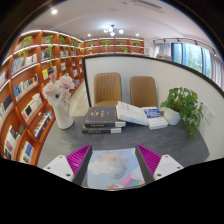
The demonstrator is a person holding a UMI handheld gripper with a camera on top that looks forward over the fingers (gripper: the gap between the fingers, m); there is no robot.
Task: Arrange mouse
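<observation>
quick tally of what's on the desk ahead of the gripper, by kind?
Books: 4, a dark stack of 2 and a light stack of 2
Vases with flowers: 1
Potted plants: 1
Mats: 1, between the open fingers of the gripper
Mouse: 0 in view
Total: 7

Wooden bookshelves [30, 85] line the wall; two chairs [125, 90] beyond grey table [150, 140].

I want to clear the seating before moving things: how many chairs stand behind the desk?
2: one tan chair behind the stacked books, another chair beside it, nearer the potted plant. More could be hidden below the desk. The gripper is open.
</observation>
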